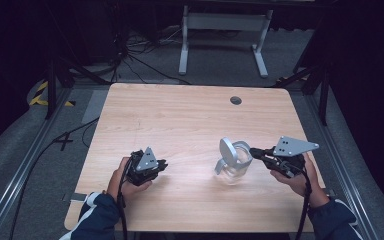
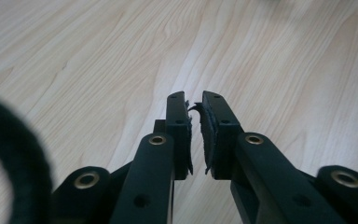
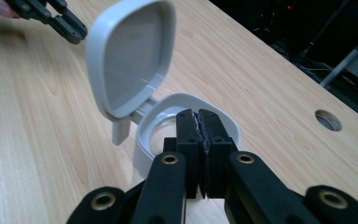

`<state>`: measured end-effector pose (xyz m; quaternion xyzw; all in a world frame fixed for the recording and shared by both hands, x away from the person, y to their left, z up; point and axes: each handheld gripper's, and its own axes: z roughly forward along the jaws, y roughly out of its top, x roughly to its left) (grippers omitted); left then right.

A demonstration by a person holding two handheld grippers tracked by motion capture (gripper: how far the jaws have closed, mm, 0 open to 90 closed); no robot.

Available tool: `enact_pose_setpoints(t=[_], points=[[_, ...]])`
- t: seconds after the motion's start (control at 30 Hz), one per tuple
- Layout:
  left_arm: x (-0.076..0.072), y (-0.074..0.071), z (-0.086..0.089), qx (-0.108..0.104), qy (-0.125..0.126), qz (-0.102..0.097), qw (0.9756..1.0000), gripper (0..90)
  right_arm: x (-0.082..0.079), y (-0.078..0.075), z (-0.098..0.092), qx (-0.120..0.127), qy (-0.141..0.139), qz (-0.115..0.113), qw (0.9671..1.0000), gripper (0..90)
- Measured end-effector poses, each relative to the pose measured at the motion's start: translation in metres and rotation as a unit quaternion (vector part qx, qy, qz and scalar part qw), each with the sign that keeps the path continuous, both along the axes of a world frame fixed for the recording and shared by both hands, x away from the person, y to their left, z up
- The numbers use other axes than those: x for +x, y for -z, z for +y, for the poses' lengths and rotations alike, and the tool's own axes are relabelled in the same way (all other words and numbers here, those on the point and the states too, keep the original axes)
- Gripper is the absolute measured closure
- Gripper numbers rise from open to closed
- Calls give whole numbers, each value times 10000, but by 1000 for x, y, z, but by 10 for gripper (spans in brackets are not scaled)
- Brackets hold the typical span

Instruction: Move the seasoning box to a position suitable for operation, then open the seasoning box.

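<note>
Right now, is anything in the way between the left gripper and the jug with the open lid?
Nothing visible. Bare wooden table lies between the left gripper and the clear jug. Its grey lid stands flipped up. The right gripper is at the jug's far side.

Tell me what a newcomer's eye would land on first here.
A clear jug with its white lid flipped up stands on the right half of the wooden table. The right gripper is at its rim, fingers together. The left gripper hovers over bare wood, holding nothing.
</note>
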<state>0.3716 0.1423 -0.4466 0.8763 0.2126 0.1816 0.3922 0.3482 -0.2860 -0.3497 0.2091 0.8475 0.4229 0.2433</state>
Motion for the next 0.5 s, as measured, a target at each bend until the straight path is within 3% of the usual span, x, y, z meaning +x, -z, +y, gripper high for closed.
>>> enact_pose_setpoints(t=[0.3, 0.4, 0.5], points=[[-5, 6, 17, 10, -238, 100, 9997, 751, -1, -1, -30, -132, 234, -16, 9996, 841], [-6, 7, 23, -20, -314, 94, 9995, 683, -2, 3, -44, -121, 342, 25, 9993, 804], [-7, 11, 31, 84, -409, 162, 9990, 658, -3, 5, -50, -123, 403, 51, 9991, 784]])
